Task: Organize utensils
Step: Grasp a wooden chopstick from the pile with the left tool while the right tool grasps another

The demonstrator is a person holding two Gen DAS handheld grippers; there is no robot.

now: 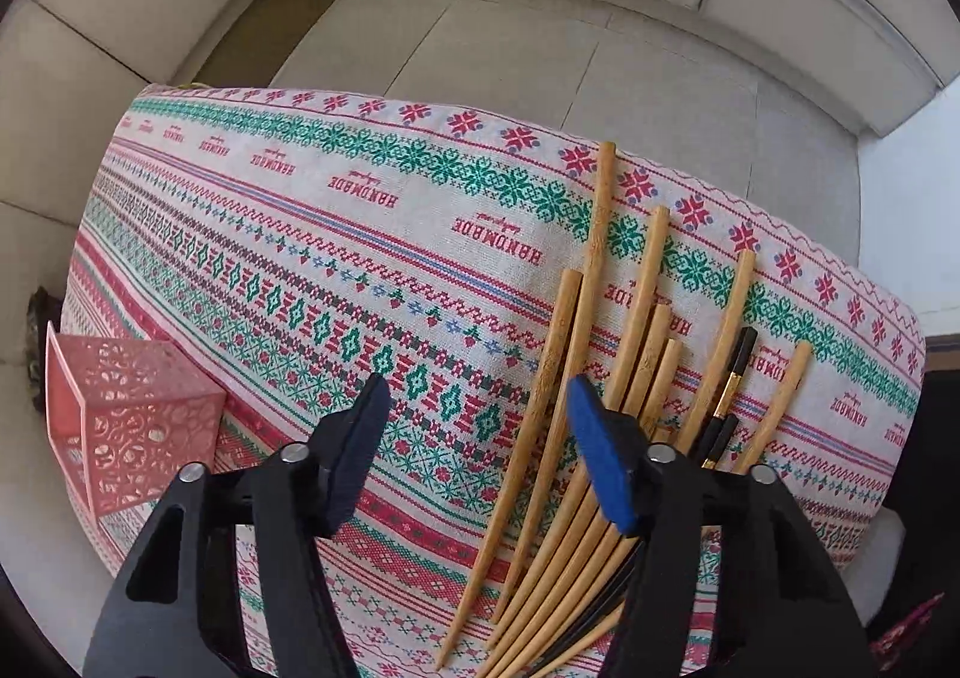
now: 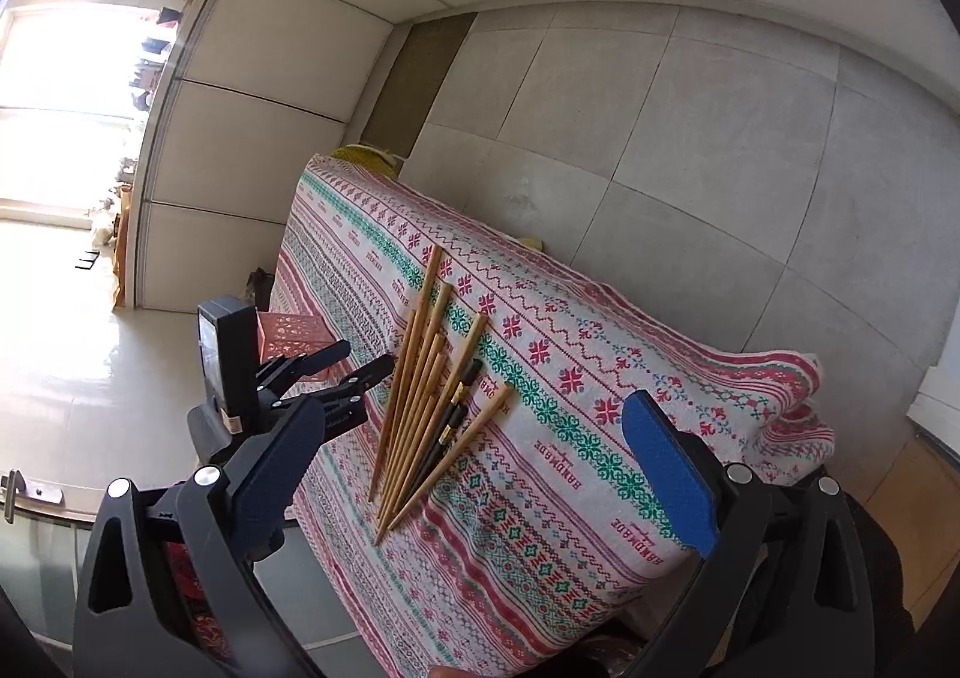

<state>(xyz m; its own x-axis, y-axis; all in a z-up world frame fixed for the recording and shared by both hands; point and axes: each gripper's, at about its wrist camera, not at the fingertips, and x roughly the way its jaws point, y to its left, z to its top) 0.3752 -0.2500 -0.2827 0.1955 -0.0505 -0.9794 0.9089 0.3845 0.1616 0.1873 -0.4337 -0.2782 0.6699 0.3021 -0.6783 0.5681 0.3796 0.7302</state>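
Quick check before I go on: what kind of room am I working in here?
Probably a home, though I can't be sure: a table under a patterned cloth printed HANDMADE, chopsticks lying on it, a pink cut-out holder at its edge, large pale floor tiles and a bright window.

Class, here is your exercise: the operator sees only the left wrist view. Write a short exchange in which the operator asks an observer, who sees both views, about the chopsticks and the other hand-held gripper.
Operator: Where is the right hand-held gripper?
Observer: The right hand-held gripper is open and empty, facing the chopsticks from the table's near side.
Operator: My own finger hides their thin ends. Do they lie together?
Observer: Yes, the thin ends converge close to the near edge of the tablecloth.
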